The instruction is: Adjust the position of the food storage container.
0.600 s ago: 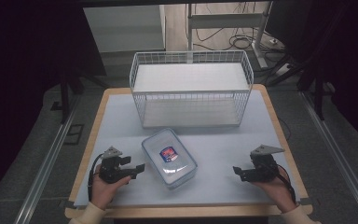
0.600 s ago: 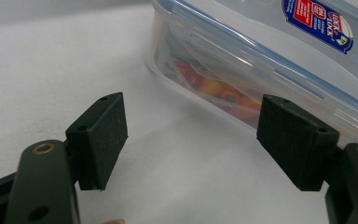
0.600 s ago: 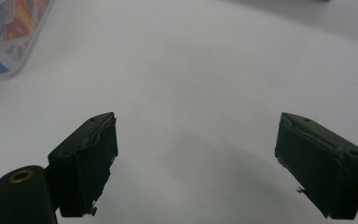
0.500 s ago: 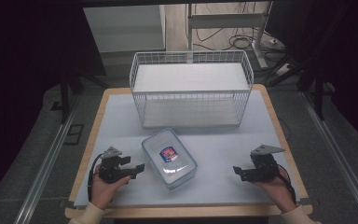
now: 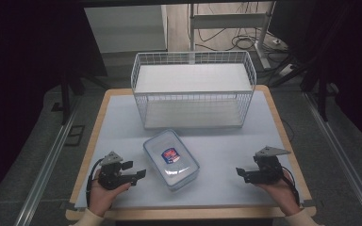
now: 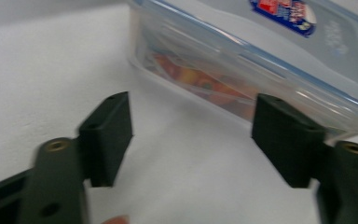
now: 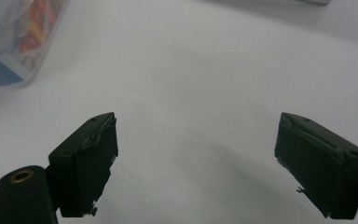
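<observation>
Clear plastic container, lidded with blue trim and a red-and-blue label on top, lies on the white table mat in front of the wire basket, near the middle of the table and turned at an angle to its edges. Through its side wall, in the left gripper view, orange and red contents show, too blurred to name.

The left gripper sits low at the near left of the table, held in the person's left hand, its jaws pointing toward the container and just short of its near left side. In the left gripper view those jaws stand released, well apart, with bare table between them and the container's wall just beyond the tips; nothing is gripped. The right gripper rests at the near right, well apart from the container, jaws pointing inward toward it. In the right gripper view its jaws are also released and spread wide over empty mat, with a corner of the container at the upper left.

Against the earlier pictures, little differs: the container lies at the same spot and angle, the basket is unmoved, and both hands hold the same places at the near edge, with both pairs of jaws as wide as before.
</observation>
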`<state>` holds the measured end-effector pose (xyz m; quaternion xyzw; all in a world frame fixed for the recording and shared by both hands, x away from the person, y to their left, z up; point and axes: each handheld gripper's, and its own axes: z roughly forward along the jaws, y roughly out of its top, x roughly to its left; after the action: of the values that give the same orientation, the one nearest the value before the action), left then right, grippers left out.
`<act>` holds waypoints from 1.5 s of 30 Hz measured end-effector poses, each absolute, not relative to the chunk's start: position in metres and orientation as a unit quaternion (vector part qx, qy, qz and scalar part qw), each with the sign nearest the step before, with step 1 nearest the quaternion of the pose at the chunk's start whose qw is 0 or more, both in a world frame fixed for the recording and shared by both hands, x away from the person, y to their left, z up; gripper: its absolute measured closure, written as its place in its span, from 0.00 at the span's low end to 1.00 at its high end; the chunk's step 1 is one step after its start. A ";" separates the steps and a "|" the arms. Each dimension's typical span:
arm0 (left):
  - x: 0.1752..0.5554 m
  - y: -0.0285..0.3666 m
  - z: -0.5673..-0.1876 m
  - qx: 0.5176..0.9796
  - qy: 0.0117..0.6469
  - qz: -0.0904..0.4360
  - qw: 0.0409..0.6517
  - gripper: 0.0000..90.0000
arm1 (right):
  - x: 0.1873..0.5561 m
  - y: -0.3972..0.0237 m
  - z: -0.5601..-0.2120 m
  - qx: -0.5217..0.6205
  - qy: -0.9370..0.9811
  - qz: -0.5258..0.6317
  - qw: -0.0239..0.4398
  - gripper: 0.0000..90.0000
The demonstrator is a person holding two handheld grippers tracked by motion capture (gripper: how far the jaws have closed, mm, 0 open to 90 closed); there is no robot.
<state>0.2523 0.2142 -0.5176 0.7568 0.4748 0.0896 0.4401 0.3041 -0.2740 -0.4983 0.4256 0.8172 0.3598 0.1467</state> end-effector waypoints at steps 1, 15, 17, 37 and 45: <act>0.252 0.214 -0.518 0.757 0.475 0.090 0.440 0.38 | 0.304 -0.274 -0.498 0.426 0.817 0.360 0.147 0.15; 0.242 0.195 -0.512 0.796 0.434 0.053 0.419 0.84 | 0.304 -0.275 -0.498 0.427 0.813 0.365 0.150 0.16; 0.240 0.190 -0.512 0.807 0.420 0.048 0.413 0.90 | 0.304 -0.274 -0.499 0.427 0.814 0.365 0.150 0.16; 0.237 0.148 -0.516 0.849 0.347 0.014 0.397 1.00 | 0.305 -0.274 -0.502 0.428 0.815 0.361 0.147 0.17; 0.242 0.141 -0.518 0.851 0.343 -0.001 0.397 1.00 | 0.307 -0.274 -0.503 0.428 0.816 0.360 0.145 0.17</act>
<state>0.2423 0.1411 -0.5181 0.8511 0.3434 -0.0005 0.3972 0.3065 -0.2735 -0.5034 0.4279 0.8162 0.3603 0.1447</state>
